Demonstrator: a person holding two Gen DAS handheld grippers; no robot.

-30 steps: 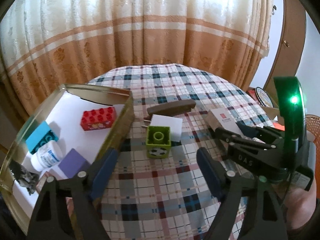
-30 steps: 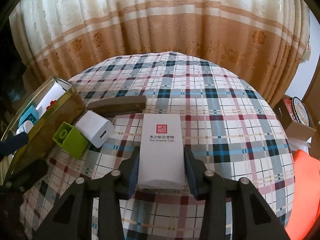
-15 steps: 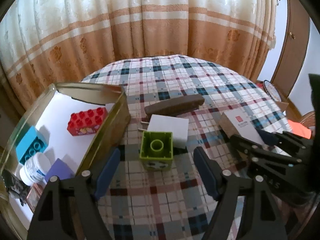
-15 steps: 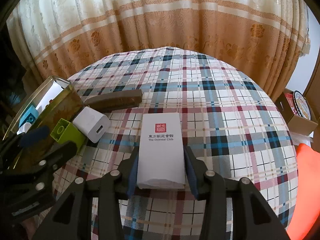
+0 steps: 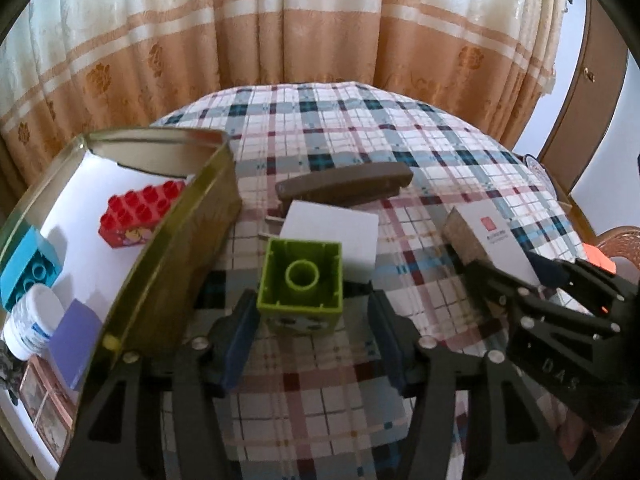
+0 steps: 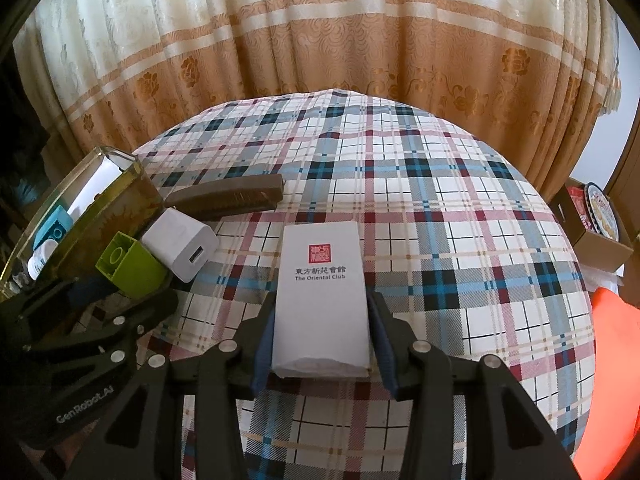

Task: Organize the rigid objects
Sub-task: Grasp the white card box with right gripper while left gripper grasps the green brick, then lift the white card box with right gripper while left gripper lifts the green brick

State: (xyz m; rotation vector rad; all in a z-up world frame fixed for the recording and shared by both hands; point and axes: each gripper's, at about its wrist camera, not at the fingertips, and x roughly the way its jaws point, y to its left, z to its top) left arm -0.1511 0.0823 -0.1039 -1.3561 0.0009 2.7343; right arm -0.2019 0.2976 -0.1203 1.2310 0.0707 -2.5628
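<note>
A green toy brick (image 5: 300,280) lies on the plaid tablecloth, studs toward the camera, next to a white charger (image 5: 332,232). My left gripper (image 5: 312,324) straddles the brick and its jaws are closing; a gap still shows at the right pad. In the right wrist view the brick (image 6: 128,268) sits between the left gripper's (image 6: 120,294) fingers. My right gripper (image 6: 322,328) holds a white packet (image 6: 320,276) printed "The Oriental Club", which rests on the cloth with a pad against each long side. The left wrist view shows this packet (image 5: 496,240) and the right gripper (image 5: 512,264) at the right.
A gold tin tray (image 5: 180,248) at the left holds a red brick (image 5: 140,216), a teal brick (image 5: 24,268), a white bottle (image 5: 32,324) and a purple block (image 5: 74,340). A brown bar (image 5: 344,188) lies behind the charger. Curtains hang beyond the table; a cardboard box (image 6: 592,224) stands at the right.
My left gripper came forward and down over the green brick, and its jaws narrowed around it. The right gripper and the white packet stayed where they were.
</note>
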